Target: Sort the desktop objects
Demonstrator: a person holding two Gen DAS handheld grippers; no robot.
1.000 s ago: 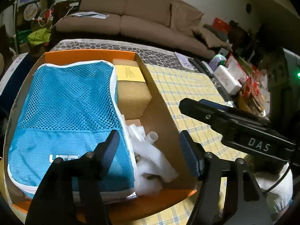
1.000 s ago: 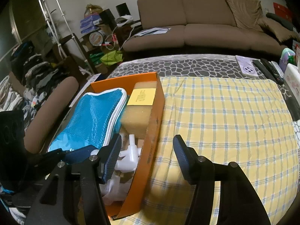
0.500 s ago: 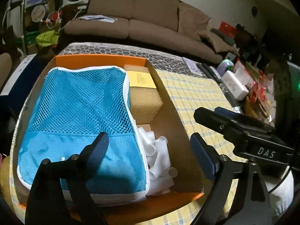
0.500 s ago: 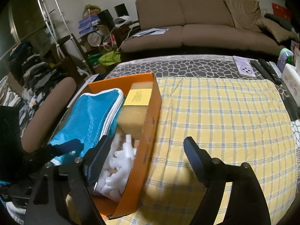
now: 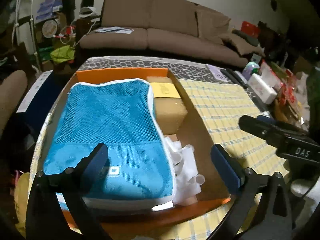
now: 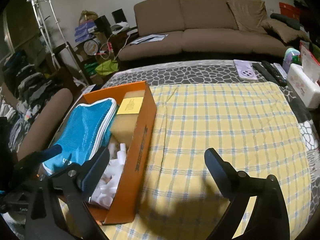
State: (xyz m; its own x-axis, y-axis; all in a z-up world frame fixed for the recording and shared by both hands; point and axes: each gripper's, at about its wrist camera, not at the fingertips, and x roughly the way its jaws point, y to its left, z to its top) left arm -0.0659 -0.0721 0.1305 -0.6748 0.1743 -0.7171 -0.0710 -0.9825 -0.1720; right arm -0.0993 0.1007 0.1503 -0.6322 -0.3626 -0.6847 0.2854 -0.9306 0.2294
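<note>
An orange cardboard box stands at the table's left side. Inside lie a blue mesh pouch, a tan sponge block with a yellow note on top, and white plastic pipe fittings. My left gripper hovers over the box's near end, its jaws opening, with nothing pressed between the pads. My right gripper hangs over the box's right wall and the cloth, its jaws also opening and empty. In the right wrist view the pouch and fittings show too.
A yellow checked cloth covers the table right of the box. At the far right edge lie a lilac phone, remotes and a white tissue box. A brown sofa stands behind; a padded armrest is left.
Both grippers' jaws have spread much wider. The left view has tilted up and shows the whole box. The right gripper has drifted slightly right, away from the box's contents.
</note>
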